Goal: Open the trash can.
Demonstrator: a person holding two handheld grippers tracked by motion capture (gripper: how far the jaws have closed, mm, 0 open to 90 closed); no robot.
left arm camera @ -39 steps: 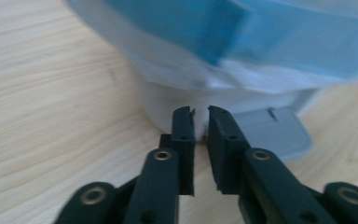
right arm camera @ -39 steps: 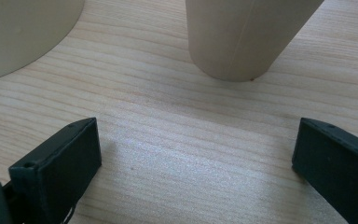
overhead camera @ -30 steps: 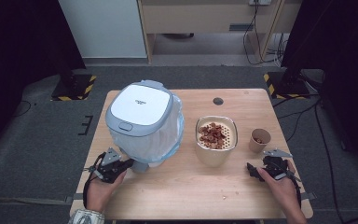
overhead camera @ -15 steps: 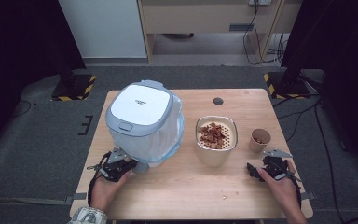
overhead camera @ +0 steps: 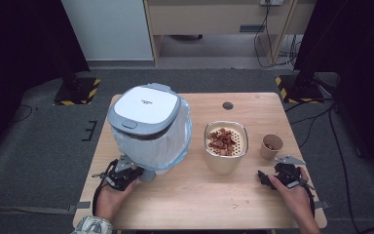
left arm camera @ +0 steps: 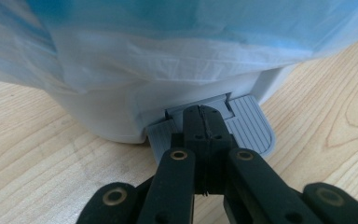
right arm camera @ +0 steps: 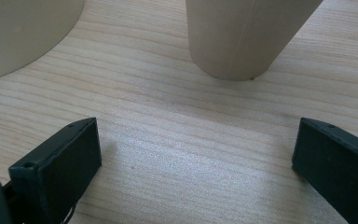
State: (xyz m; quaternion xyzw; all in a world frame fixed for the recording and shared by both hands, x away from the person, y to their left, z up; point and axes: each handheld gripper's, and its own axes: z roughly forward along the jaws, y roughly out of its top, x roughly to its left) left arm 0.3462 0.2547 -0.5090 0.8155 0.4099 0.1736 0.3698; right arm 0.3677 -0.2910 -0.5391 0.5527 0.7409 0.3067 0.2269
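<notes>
The left gripper (left arm camera: pixel 204 116) has its jaws pressed together, tips resting on the ribbed grey foot pedal (left arm camera: pixel 247 130) of the white lidded bin lined with a pale blue plastic bag (overhead camera: pixel 148 129); the right gripper (right arm camera: pixel 196 158) has jaws wide apart above bare wood, near a small tan paper cup (right arm camera: pixel 247 35); a cream bowl of brown pieces (overhead camera: pixel 225 146) stands between bin and cup on the light wooden table (overhead camera: pixel 199 195).

Bin (overhead camera: pixel 148 127) left on table (overhead camera: pixel 185 204); bowl (overhead camera: pixel 225 146) mid, cup (overhead camera: pixel 271 146) right.
</notes>
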